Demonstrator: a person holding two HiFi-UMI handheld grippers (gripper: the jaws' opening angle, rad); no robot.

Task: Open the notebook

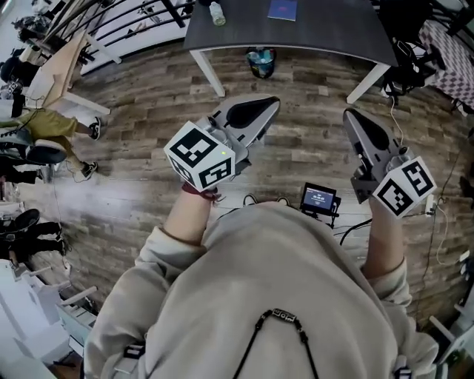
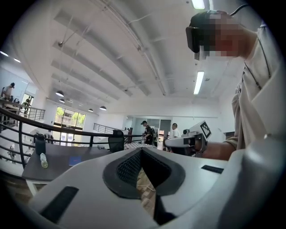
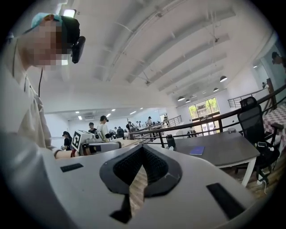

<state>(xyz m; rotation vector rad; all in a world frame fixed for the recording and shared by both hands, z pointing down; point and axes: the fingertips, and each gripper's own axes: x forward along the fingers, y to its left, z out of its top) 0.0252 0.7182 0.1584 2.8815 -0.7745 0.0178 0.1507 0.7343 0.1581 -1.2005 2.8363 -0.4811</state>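
Observation:
The blue notebook [image 1: 282, 9] lies shut on the dark grey table [image 1: 333, 29] at the far edge of the head view, well ahead of both grippers. It also shows as a small blue notebook [image 2: 75, 160] in the left gripper view and as a blue notebook [image 3: 197, 150] in the right gripper view. My left gripper [image 1: 268, 106] is held level over the wooden floor, short of the table, jaws shut with nothing between them. My right gripper [image 1: 349, 117] hangs beside it, also shut and empty. Each gripper view shows the jaws [image 2: 142, 150] [image 3: 143, 146] meeting at the tips.
A clear bottle [image 1: 216, 13] lies on the table left of the notebook. A bin [image 1: 261, 62] stands under the table between its white legs. A small screen device [image 1: 318, 198] and cables lie on the floor near me. People sit at the left [image 1: 44, 126]. An office chair [image 3: 250, 118] stands by the table.

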